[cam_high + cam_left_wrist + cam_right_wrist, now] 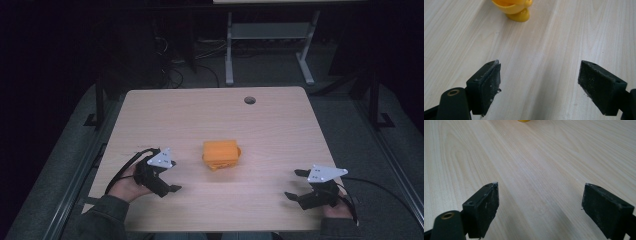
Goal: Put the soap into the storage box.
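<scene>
An orange-yellow plastic object [221, 154] sits near the middle of the light wooden table [210, 110]. It looks boxy from above, and its rounded yellow underside [515, 8] appears at the top of the left gripper view. A sliver of it [524, 120] touches the top edge of the right gripper view. My left gripper [173, 177] rests low at the front left, open, a short way left of the object. My right gripper [295, 184] is at the front right, farther from the object, also open. Bare wood lies between the left jaws [539, 75] and between the right jaws [540, 195].
A round cable hole [249, 100] is in the table's far side. Beyond the table stand a white desk frame [229, 50] and loose cables on a dark floor. A cable [385, 192] trails from the right gripper off the table's right edge.
</scene>
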`<state>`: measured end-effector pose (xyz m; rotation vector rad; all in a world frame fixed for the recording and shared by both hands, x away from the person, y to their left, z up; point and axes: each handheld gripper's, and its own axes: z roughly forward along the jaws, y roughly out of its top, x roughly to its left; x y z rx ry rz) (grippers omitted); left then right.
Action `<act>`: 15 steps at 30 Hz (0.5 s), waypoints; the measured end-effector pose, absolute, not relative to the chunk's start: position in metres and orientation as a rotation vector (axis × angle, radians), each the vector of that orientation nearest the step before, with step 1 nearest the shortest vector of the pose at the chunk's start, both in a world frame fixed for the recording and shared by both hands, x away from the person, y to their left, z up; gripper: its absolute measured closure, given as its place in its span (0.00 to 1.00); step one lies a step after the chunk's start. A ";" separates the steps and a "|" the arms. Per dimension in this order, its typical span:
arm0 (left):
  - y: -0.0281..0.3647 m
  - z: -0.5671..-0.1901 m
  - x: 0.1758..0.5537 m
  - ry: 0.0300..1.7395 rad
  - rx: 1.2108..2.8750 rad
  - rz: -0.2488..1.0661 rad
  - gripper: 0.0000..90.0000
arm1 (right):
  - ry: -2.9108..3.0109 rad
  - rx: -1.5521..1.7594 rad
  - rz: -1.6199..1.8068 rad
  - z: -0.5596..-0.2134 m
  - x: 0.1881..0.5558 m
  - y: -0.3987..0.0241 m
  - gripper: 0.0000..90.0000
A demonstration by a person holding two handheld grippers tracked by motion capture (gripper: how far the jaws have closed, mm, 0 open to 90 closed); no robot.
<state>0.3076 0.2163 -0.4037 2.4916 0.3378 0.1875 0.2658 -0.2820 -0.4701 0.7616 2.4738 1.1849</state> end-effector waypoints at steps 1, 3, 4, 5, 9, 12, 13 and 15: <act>0.217 -0.404 0.307 0.344 2.491 0.188 0.20 | 2.474 0.762 1.185 -0.470 0.266 -0.282 0.15; 0.219 -0.405 0.306 0.338 2.499 0.190 0.20 | 2.474 0.757 1.185 -0.470 0.266 -0.282 0.15; 0.220 -0.405 0.306 0.338 2.500 0.189 0.20 | 2.475 0.761 1.184 -0.470 0.266 -0.282 0.15; 0.221 -0.406 0.305 0.340 2.503 0.187 0.20 | 2.474 0.757 1.184 -0.470 0.266 -0.282 0.15; 0.223 -0.407 0.303 0.342 2.501 0.190 0.20 | 2.476 0.760 1.183 -0.470 0.266 -0.282 0.15; 0.225 -0.408 0.301 0.346 2.495 0.195 0.20 | 2.477 0.760 1.182 -0.470 0.266 -0.281 0.15; 0.226 -0.408 0.300 0.344 2.499 0.195 0.20 | 2.478 0.764 1.182 -0.470 0.266 -0.281 0.15; 0.227 -0.409 0.299 0.351 2.493 0.194 0.20 | 2.479 0.767 1.181 -0.470 0.266 -0.281 0.15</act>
